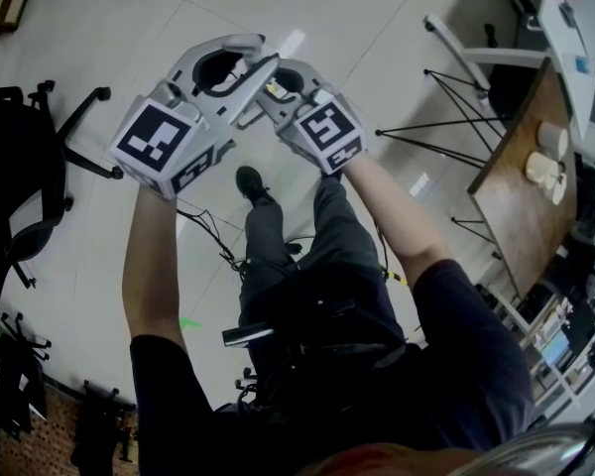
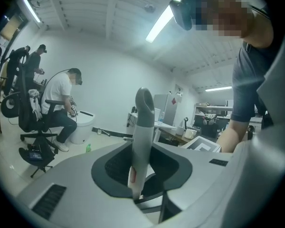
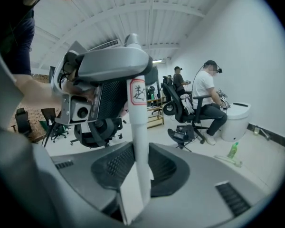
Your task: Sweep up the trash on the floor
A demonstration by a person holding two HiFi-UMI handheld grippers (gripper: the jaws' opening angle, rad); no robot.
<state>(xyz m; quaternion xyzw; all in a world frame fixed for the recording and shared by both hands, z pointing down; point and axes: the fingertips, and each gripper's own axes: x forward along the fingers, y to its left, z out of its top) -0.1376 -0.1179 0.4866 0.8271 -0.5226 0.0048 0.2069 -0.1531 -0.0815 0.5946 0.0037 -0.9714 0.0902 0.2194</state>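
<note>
Floor (image 1: 377,48) is lying far below both sets of fingers, with a green bottle (image 3: 233,149), possibly trash, resting well beyond them. Left gripper (image 1: 233,62) and right gripper (image 1: 290,82) are each clenching one upright handle (image 3: 138,127), seemingly the broom's, left fingers above right. The broom is apparently being carried. Next, its head needs lowering beside the trash.

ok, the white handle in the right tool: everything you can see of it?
The white handle is a slim, smooth, plastic-looking round pole standing roughly upright. The right tool grips it low, the left tool higher. A red-bordered label sits between the grips; a grey rounded cap ends the top. Its lower end is out of view.
</note>
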